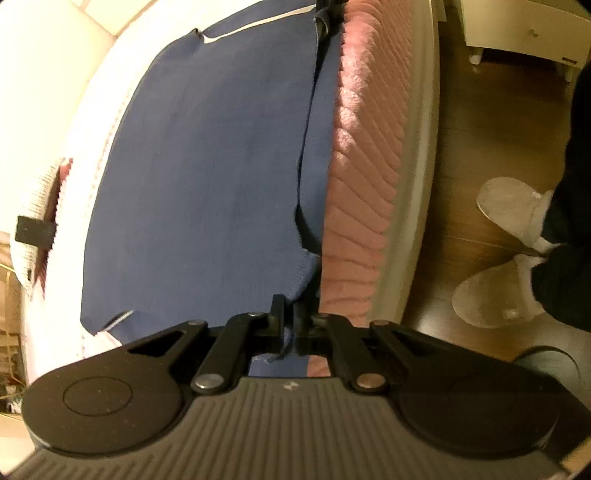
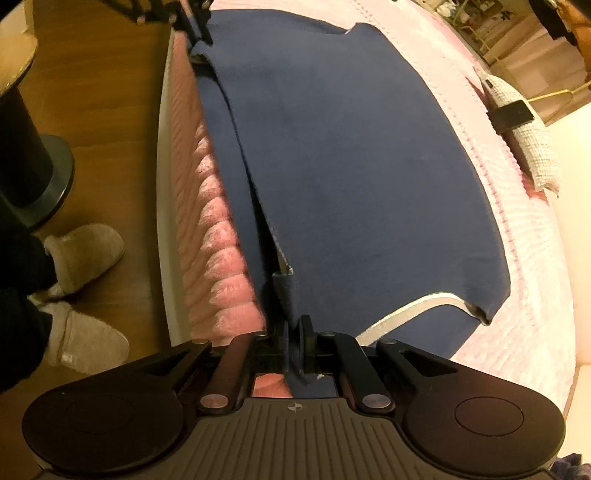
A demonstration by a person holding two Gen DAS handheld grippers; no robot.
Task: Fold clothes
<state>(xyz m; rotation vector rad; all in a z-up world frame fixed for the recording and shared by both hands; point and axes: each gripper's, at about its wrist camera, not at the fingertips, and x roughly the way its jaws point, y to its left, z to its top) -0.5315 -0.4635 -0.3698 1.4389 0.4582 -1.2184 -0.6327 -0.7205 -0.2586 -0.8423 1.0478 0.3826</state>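
Left gripper (image 1: pixel 290 314) pinching navy garment (image 1: pixel 207 177) edge, right gripper (image 2: pixel 293 328) clamping its opposite corner, pink bedspread (image 1: pixel 362 184) beneath

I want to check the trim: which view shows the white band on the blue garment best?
The right wrist view: the white band curves close and unbroken along the blue garment. The left wrist view shows it only far off, thin, near the top.

Matt navy cloth garment (image 1: pixel 207 177) lies on fluffy ribbed pink blanket (image 1: pixel 365 155) above smooth wooden floor (image 1: pixel 480 122).
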